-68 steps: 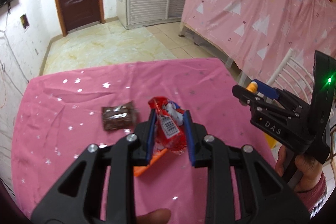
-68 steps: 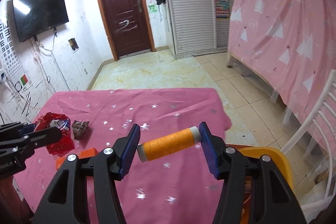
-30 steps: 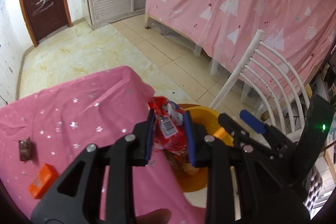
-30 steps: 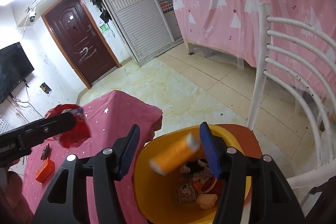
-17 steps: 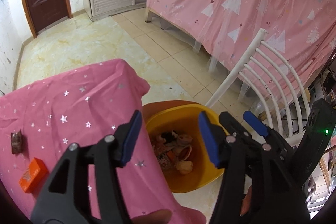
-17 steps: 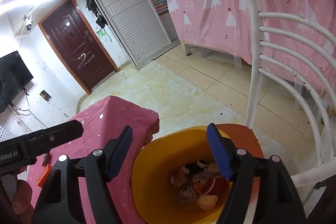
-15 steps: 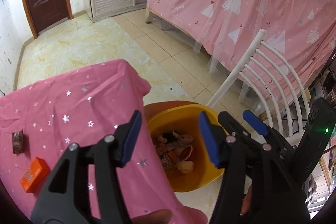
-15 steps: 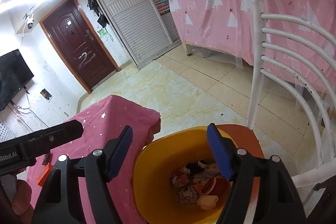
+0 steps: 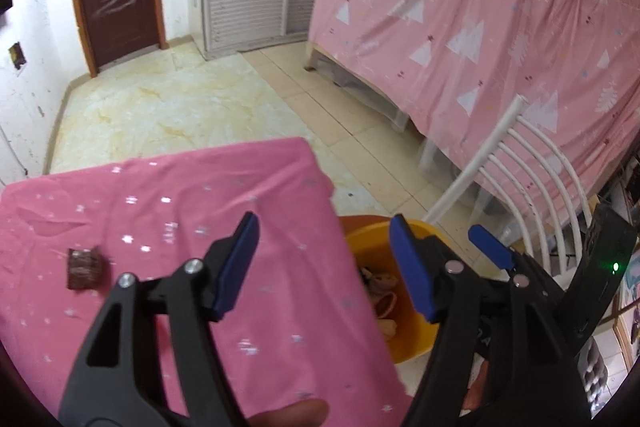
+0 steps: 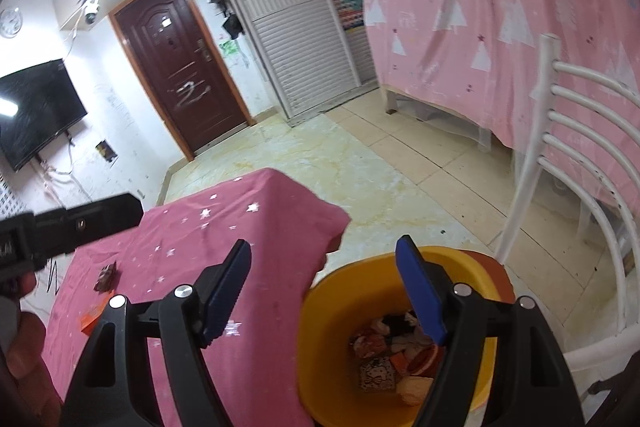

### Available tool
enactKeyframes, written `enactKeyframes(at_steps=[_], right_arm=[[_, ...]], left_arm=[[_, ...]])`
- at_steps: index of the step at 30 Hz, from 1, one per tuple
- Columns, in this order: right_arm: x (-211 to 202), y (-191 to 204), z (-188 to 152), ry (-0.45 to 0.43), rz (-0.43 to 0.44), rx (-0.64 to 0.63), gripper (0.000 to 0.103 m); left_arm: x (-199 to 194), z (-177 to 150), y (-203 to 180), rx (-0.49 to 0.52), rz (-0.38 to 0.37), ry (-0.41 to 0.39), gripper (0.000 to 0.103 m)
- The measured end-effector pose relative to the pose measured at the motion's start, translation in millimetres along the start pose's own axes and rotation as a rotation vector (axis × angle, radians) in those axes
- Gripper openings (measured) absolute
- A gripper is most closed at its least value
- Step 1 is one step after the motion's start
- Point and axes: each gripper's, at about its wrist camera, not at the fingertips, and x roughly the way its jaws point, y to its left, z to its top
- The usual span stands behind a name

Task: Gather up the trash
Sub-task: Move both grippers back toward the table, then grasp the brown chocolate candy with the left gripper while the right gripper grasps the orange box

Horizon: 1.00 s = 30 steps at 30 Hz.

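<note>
My left gripper [image 9: 325, 263] hangs over the right end of the pink star-print tablecloth [image 9: 168, 211]. Its jaws are opening and nothing is between them. My right gripper [image 10: 324, 267] stands open and empty above the near rim of the yellow bin [image 10: 332, 339], which holds several scraps of trash [image 10: 394, 351]. In the left wrist view the bin [image 9: 364, 233] sits beside the table's right edge, with my right gripper [image 9: 490, 247] over it. A brown wrapper [image 9: 84, 267] lies on the cloth to the left. The right wrist view shows the wrapper [image 10: 106, 277] and an orange box [image 10: 94, 315].
A white slatted chair [image 10: 580, 155] stands just right of the bin. A pink curtain with white trees [image 9: 480, 27] covers the frame behind it. Tiled floor [image 9: 168, 107] runs back to a dark door [image 10: 180, 67]. A hand [image 10: 20, 347] holds the left gripper [image 10: 116, 215].
The left jaws opened and the red wrapper dropped out of them. The right jaws let the orange thread spool fall into the bin. Both grippers have drifted back toward the table.
</note>
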Motion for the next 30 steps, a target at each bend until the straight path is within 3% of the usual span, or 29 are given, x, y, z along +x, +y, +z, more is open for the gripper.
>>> enactKeyframes(at_steps=[11, 16, 21, 30], right_arm=[[15, 68, -12, 0.044, 0.114, -0.114, 0.072], [21, 93, -19, 0.065, 0.126, -0.181, 0.073], [18, 115, -25, 0.071, 0.195, -0.215, 0.073], [22, 162, -39, 0.108, 0.286, -0.297, 0.076]], left_arm=[[-15, -2, 68, -0.062, 0.103, -0.008, 0.065], [-20, -5, 89, -0.051, 0.134, -0.014, 0.068], [-24, -9, 112, -0.053, 0.160, -0.010, 0.069], [-19, -13, 167, -0.109, 0.222, 0.027, 0.070]])
